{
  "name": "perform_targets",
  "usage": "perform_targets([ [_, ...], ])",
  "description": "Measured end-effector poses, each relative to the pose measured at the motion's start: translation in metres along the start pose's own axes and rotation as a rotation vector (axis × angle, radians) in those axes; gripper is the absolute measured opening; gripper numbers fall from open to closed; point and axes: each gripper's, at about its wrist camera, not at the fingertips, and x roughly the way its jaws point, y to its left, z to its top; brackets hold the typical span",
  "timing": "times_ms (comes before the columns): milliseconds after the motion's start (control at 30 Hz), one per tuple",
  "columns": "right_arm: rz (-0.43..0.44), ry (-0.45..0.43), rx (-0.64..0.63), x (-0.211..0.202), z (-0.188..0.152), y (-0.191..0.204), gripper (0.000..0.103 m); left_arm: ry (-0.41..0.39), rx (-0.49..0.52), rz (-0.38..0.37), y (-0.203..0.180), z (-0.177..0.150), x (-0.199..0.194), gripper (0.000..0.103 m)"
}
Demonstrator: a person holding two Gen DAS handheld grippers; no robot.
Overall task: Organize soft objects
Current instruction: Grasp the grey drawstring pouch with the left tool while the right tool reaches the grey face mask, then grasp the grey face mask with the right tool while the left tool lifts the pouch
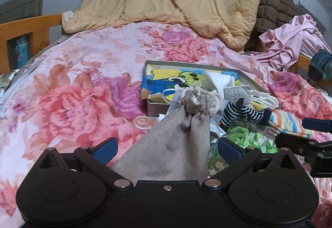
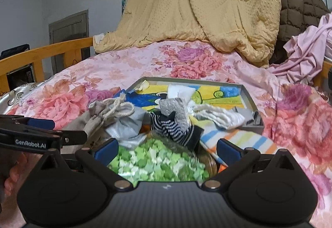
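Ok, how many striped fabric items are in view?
2: a navy-and-white sock in the pile before the box, and a pastel-striped cloth just right of it. More may be hidden underneath.

The left gripper [image 1: 167, 148] has its fingers [image 1: 105, 148] spread wide, with a beige drawstring pouch [image 1: 176, 145] lying between them on the floral bed [image 1: 83, 82]. At one o'clock sits a shallow grey box [image 1: 153, 106]; striped socks [image 1: 240, 114] lie at two o'clock.
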Motion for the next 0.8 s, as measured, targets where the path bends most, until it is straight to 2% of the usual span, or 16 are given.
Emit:
perform_targets([
  [167, 0.007, 0.009, -0.026, 0.013, 0.002, 0.003, 0.103, 0.004, 0.001, -0.024, 0.003, 0.001, 0.013, 0.102],
  [367, 0.021, 0.005, -0.072, 0.023, 0.009, 0.011, 0.102, 0.034, -0.053, -0.061, 0.015, 0.001, 0.024, 0.101],
  [467, 0.013, 0.001, -0.113, 0.026, 0.013, 0.017, 0.102, 0.054, -0.076, -0.104, 0.02, 0.0, 0.027, 0.091],
  [633, 0.011, 0.032, -0.167, 0.037, 0.015, 0.025, 0.096, 0.06, -0.045, -0.145, 0.017, -0.003, 0.028, 0.074],
  [800, 0.019, 0.063, -0.178, 0.053, 0.02, 0.032, 0.092, 0.083, -0.104, -0.162, 0.024, -0.003, 0.031, 0.057],
])
